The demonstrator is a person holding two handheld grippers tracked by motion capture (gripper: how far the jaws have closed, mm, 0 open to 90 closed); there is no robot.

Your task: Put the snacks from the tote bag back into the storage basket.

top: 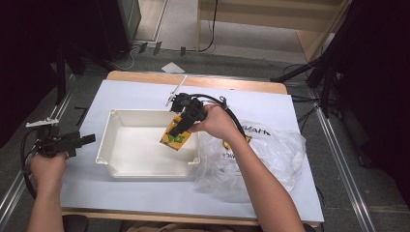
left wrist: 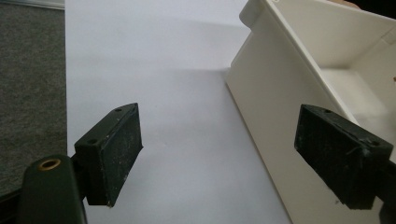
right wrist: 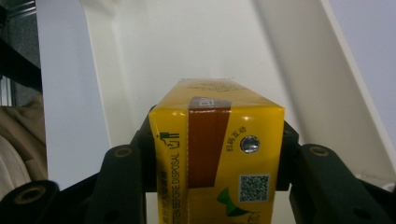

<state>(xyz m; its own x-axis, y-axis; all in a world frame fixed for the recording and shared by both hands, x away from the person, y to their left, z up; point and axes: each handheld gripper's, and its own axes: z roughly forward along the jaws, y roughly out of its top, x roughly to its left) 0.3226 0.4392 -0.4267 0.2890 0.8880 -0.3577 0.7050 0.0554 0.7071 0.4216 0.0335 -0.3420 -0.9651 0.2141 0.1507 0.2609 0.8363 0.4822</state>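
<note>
Carton (right wrist: 219, 154), yellow with a brown band and a green leaf motif, clamped across its narrow sides between the jaws of the right claw (top: 186, 123) and hanging tilted above the right part of the white tray (top: 112, 145), its long axis running down and away from the claw toward the tray floor. Legible print on the carton: "BEFORE DISPOSAL", a QR code, small Chinese characters beside a foil straw hole. The coming move probably turns on this drop line: the tray floor lies directly beyond the carton's far end, so a descent followed by release should set it inside. Right of the tray, a crumpled clear plastic bag (top: 270, 154) with mirrored dark lettering, not readable. Left claw (top: 80, 141), jaws wide apart and gripping nothing, rests at the left edge of the white surface (top: 145, 193), just beside the tray's left wall.
</note>
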